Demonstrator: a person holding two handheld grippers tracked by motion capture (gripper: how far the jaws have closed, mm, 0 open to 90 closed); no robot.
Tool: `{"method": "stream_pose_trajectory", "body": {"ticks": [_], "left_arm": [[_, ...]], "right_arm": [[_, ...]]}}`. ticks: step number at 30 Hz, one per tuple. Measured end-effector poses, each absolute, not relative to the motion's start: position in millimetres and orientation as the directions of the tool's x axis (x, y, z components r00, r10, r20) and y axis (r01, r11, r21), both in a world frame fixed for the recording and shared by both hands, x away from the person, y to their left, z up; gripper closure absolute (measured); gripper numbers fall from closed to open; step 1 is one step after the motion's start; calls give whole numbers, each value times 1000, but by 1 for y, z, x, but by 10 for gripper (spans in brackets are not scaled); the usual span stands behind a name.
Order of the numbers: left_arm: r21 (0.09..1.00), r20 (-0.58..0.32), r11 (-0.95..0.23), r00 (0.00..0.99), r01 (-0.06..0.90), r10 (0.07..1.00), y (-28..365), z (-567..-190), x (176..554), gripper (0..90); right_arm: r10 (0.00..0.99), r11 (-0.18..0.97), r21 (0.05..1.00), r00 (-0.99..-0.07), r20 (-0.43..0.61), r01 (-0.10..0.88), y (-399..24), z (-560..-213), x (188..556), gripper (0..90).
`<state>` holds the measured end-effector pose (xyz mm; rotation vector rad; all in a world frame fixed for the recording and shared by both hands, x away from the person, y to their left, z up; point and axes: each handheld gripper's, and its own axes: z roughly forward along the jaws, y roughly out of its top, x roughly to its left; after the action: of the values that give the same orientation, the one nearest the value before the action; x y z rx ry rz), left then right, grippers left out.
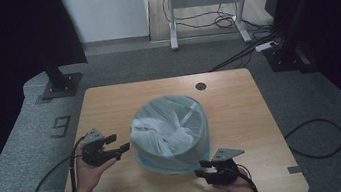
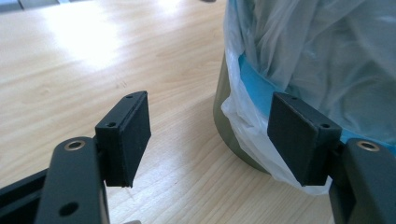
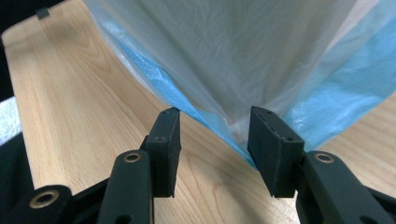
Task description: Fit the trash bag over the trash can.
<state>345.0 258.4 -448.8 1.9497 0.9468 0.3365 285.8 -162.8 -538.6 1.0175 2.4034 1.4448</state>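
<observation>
The right gripper [image 3: 212, 140] sits nearest, low at the table's near edge, its jaws parted with a stretched corner of the bag [image 3: 233, 56] reaching down between them; the pads stand off the film on both sides, so nothing is clamped. The left gripper [image 2: 210, 135] is released too, jaws wide over bare wood, one pad just beside the bag's folded blue hem (whether it touches there I cannot tell). From the high view, the left gripper [image 1: 115, 145] hangs just left of the bin [image 1: 169, 154], the right gripper [image 1: 204, 168] at its near right corner. The bin stands mid-table [image 1: 240, 101], the bag [image 1: 170, 126] draped over its rim and crumpled inside.
</observation>
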Motion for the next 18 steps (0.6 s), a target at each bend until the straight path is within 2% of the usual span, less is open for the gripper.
{"method": "stream_pose_trajectory", "body": {"ticks": [5,10,13,18], "left_arm": [[846,-106,-308,704,435,702,262,-438,339,299],[848,-76,-344,736,403,673,256,-425,336,311],[855,-52,-376,780,358,624,250,-412,333,308],[865,-58,-370,800,339,598,246,-399,331,306]], "right_arm": [[606,249,874,-772,195,416,-168,-530,278,512],[596,190,906,-778,198,377,-178,-520,270,447],[590,172,915,-782,202,366,-185,-517,265,434],[601,158,920,-774,198,358,-197,-515,258,427]]}}
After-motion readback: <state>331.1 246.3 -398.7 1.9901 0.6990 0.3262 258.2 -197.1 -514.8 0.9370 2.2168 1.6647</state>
